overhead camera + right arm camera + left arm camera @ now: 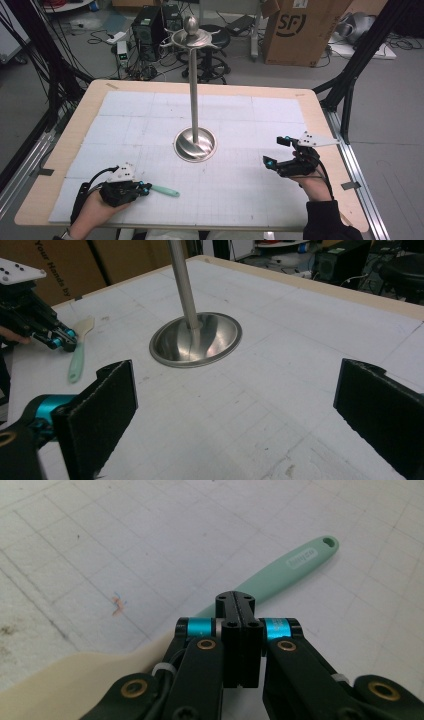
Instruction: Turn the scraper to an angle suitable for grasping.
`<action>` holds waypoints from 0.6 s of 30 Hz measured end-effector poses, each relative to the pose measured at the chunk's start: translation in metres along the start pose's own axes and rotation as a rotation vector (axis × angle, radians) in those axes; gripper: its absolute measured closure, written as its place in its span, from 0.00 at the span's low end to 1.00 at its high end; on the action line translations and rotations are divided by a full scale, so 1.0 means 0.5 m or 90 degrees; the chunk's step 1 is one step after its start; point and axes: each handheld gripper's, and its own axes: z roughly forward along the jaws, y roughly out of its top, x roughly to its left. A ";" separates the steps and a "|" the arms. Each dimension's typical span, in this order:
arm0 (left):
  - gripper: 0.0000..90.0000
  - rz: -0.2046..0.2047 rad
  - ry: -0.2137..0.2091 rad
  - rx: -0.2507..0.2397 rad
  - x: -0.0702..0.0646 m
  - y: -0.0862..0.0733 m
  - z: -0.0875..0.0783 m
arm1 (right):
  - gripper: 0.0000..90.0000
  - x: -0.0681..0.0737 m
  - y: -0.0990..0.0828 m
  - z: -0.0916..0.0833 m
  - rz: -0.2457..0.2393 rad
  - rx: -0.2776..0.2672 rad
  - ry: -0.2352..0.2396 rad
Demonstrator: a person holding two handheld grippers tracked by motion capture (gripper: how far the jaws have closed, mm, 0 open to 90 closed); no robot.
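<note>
1. High view: my left gripper (145,188) gripped the spatula (165,190) low over the mat (250,200), near the stand (195,142).
2. Left gripper view: jaws clamped on its neck; lifting seemed next.
3. Right gripper view: my right gripper (235,405) gaped, empty.

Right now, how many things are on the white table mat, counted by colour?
Silver: 1, the tall silver metal stand with a round base
Mint green and cream: 1, the spatula with a mint-green handle and cream blade
Black: 2, the left gripper and right gripper held just over the mat
Total: 4
</note>
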 end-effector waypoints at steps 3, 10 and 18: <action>1.00 0.001 0.009 0.001 0.002 0.012 0.012 | 0.03 -0.001 0.000 -0.001 -0.001 -0.004 -0.002; 1.00 0.003 0.043 -0.004 0.016 0.040 0.044 | 0.03 -0.001 0.000 0.002 -0.002 0.002 0.001; 1.00 0.025 0.080 -0.009 0.028 0.056 0.055 | 0.03 -0.002 0.000 -0.003 0.001 -0.001 0.000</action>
